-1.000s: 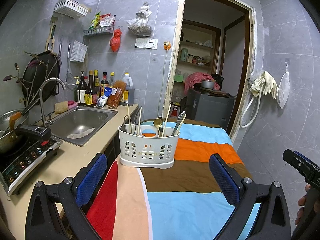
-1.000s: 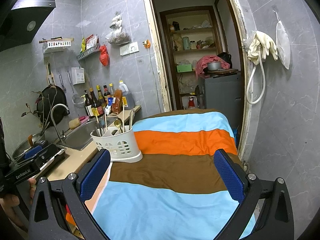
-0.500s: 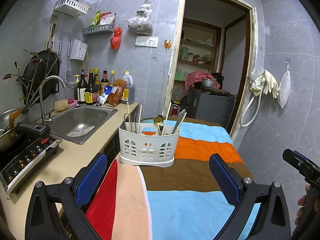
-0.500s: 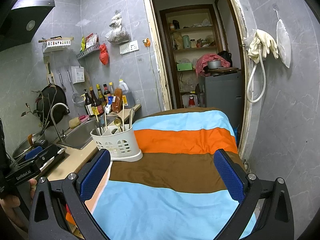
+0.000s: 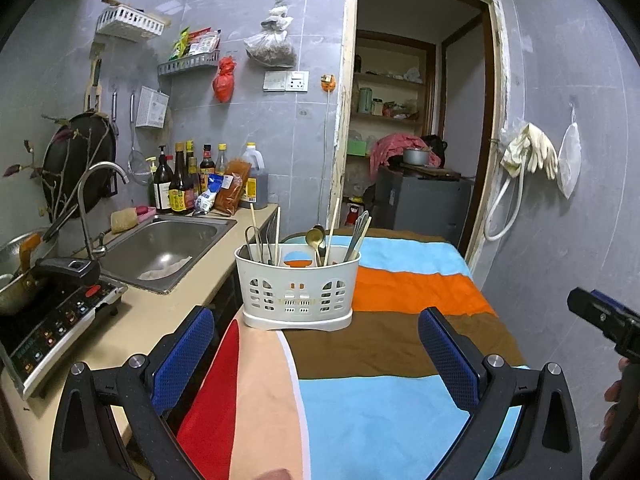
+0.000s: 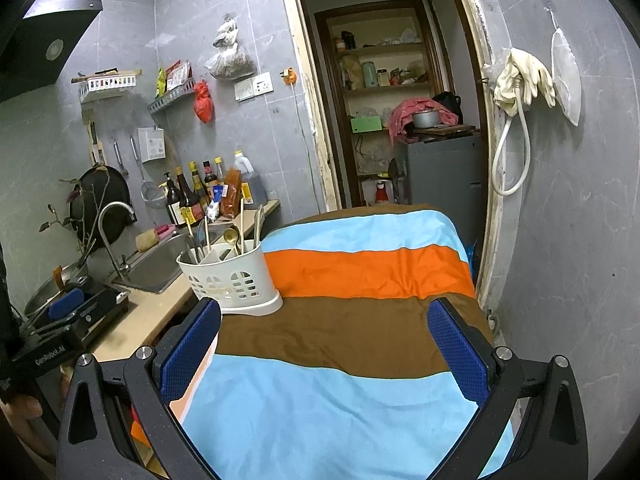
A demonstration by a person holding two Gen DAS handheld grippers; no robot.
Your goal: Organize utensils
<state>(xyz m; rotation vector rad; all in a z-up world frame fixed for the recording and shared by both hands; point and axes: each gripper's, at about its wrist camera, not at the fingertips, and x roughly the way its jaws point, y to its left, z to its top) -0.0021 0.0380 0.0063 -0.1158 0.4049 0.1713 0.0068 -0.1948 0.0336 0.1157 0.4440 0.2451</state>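
A white plastic utensil caddy (image 5: 297, 287) stands at the left edge of a striped cloth table (image 5: 400, 292). It holds a gold spoon (image 5: 315, 237), chopsticks (image 5: 332, 228), a whisk and other metal utensils. My left gripper (image 5: 316, 360) is open, a short way in front of the caddy, nothing between its blue pads. In the right wrist view the caddy (image 6: 229, 278) sits ahead and to the left. My right gripper (image 6: 324, 356) hangs open over the brown and blue stripes, empty.
Left of the table runs a counter with a steel sink (image 5: 168, 246), faucet (image 5: 98, 184), induction cooker (image 5: 52, 320) with a pan, and sauce bottles (image 5: 188, 184). An open doorway (image 5: 412, 132) lies behind the table. Gloves and a hose (image 5: 528, 156) hang on the right wall.
Both views have shifted only slightly; the caddy sits a touch higher and nearer in the left wrist view. Both grippers stay open and empty.
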